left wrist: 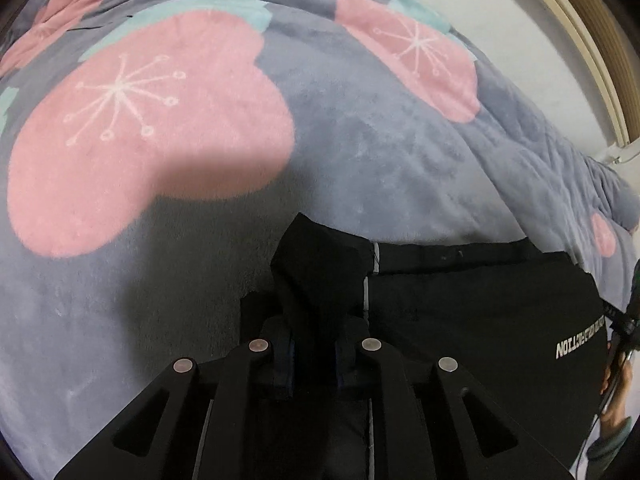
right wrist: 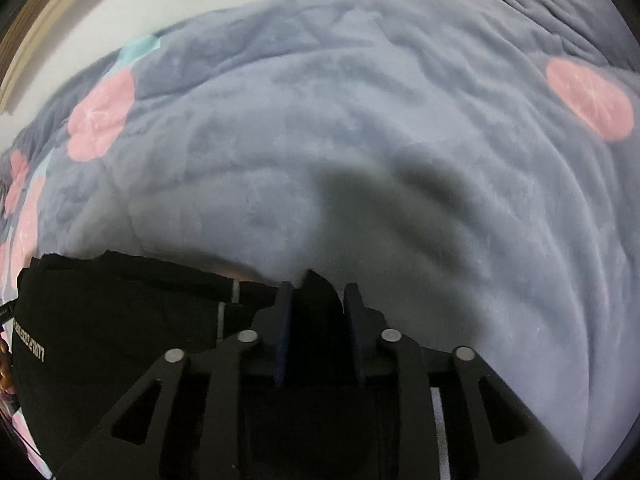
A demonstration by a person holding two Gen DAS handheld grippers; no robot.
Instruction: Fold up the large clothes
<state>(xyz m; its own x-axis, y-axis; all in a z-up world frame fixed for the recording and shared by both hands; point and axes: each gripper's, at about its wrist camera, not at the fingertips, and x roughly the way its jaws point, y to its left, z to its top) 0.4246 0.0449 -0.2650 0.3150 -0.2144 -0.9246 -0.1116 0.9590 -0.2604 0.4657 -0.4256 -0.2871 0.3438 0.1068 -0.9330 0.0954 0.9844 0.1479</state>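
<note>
A black garment (left wrist: 480, 312) with white lettering (left wrist: 580, 344) lies on a grey plush blanket (left wrist: 360, 140) printed with pink flowers. My left gripper (left wrist: 316, 344) points steeply down and is shut on a bunched-up corner of the garment, which sticks up between its fingers. In the right wrist view the same black garment (right wrist: 120, 320) spreads to the lower left. My right gripper (right wrist: 319, 292) is shut on another corner of it, and the dark cloth fills the gap between the blue pads (right wrist: 284, 320). The garment's band edge runs between the two held corners.
The blanket (right wrist: 360, 140) covers the whole surface in soft folds. A white wall (left wrist: 500, 8) and wooden trim (left wrist: 592, 40) lie beyond its far edge. A person's hand (left wrist: 618, 384) shows at the right rim of the left wrist view.
</note>
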